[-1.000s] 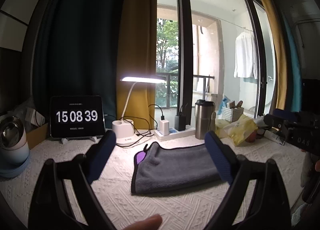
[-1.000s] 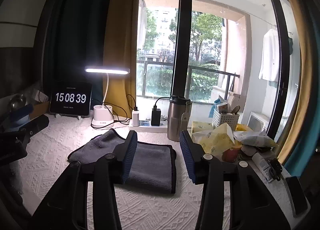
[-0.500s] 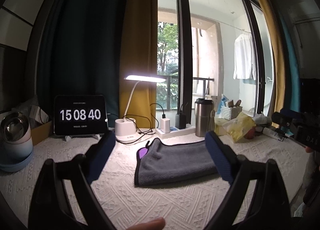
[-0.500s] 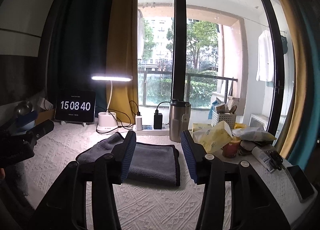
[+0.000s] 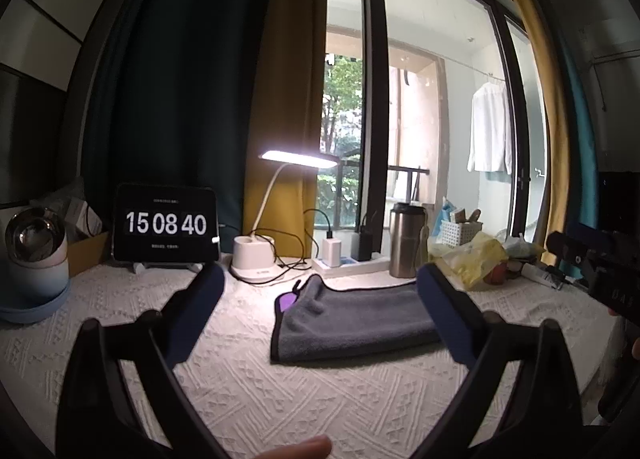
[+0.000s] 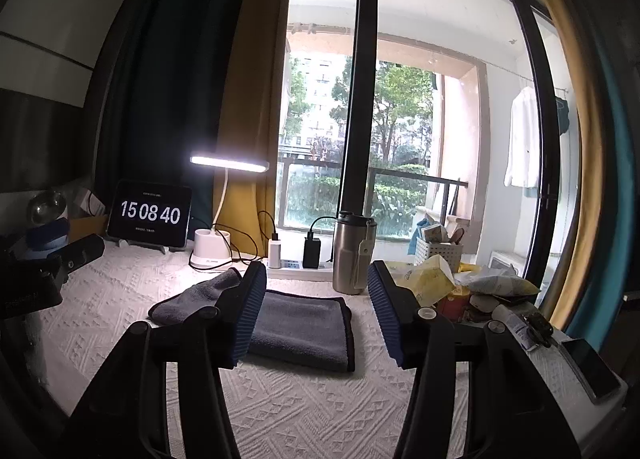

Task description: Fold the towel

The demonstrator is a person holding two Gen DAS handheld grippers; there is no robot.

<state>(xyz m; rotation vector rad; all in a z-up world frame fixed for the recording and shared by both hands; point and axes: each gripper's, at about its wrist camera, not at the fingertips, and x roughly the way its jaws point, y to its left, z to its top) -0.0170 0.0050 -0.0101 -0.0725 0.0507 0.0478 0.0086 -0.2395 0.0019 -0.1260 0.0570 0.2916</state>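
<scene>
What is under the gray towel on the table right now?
The gray towel lies folded on the white textured tablecloth, which shows all around it. A purple patch peeks out at its left corner. Anything between its layers, or beneath it, is covered.

Tablet clock (image 5: 166,223) reads 15 08 40 (small captions illegible).

- A tall window (image 6: 400,119) with dark frames fills the far wall, showing a balcony railing (image 6: 416,179), trees and a building in daylight
- A mustard curtain (image 5: 280,99) and a dark teal curtain (image 5: 168,79) hang left of the glass
- A white shirt (image 6: 522,139) hangs on the balcony
- A lit desk lamp (image 5: 298,158) stands at the table's far edge, beside a clock screen (image 5: 166,222) reading 15 08 40
- A white patterned cloth (image 5: 320,391) covers the table
</scene>
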